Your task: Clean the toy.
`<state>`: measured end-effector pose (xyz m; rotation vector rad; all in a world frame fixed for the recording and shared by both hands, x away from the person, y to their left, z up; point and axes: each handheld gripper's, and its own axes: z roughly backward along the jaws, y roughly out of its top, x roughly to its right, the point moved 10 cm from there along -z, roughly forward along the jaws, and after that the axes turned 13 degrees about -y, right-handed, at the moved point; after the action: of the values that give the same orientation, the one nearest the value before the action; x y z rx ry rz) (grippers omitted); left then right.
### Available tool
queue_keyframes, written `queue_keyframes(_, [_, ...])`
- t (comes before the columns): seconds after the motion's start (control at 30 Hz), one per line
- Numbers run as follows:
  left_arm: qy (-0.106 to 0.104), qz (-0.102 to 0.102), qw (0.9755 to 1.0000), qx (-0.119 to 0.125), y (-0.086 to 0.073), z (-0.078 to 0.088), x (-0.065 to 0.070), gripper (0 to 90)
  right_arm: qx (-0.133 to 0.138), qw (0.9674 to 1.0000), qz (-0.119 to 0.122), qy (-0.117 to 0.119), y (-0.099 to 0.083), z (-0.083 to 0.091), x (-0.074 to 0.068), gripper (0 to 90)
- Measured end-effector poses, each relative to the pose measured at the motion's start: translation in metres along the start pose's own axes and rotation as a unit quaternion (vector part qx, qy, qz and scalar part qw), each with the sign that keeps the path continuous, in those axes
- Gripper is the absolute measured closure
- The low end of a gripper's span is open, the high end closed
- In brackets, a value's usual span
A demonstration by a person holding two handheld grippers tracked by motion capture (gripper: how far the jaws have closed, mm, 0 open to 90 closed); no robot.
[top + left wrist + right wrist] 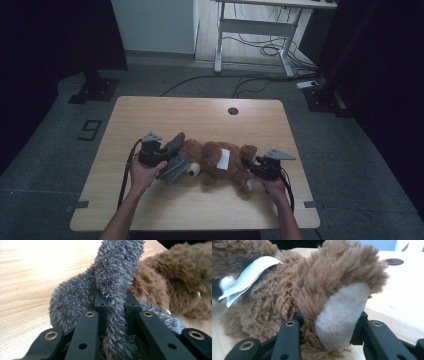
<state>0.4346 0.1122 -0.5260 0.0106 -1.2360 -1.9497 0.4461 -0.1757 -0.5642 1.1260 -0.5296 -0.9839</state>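
Observation:
A brown teddy bear (220, 165) lies across the middle of the wooden table (200, 115), its head towards the left, with a white tag (223, 159) on its body. A grey fuzzy cloth (175, 157) lies against the bear's head. My left gripper (162, 157) is shut on a fold of this grey cloth (112, 277), which stands up between the jaws, with the bear (170, 285) just behind it. My right gripper (250, 167) is shut on the bear's foot (342, 312), the cream sole facing the camera and the tag (249, 275) to its left.
A round cable hole (233, 111) sits near the table's far edge. Bare tabletop lies in front of and behind the bear. Beyond the table, a white desk frame (260, 25) stands on the floor with cables (270, 50) under it.

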Motion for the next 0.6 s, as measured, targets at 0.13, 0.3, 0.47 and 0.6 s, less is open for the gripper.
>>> queue_keyframes(0.13, [-0.010, 0.003, 0.9999, 0.002, -0.005, 0.000, 0.005, 77.7, -0.014, 0.9998, 0.011, -0.014, 0.009, -0.010, 0.006, 63.0])
queue_keyframes(0.3, [-0.020, 0.004, 0.9998, 0.001, -0.012, 0.002, 0.010, 77.7, -0.020, 0.9992, 0.014, -0.030, 0.017, -0.021, 0.008, 63.3])
queue_keyframes(0.47, [-0.025, -0.004, 0.9997, 0.005, -0.004, 0.012, 0.013, 77.0, -0.019, 0.9994, -0.001, -0.028, 0.020, -0.025, 0.010, 63.3])
queue_keyframes(0.6, [-0.028, -0.021, 0.9993, 0.015, 0.023, 0.017, 0.017, 76.7, -0.005, 0.9997, -0.006, -0.022, 0.019, -0.018, 0.012, 63.0])
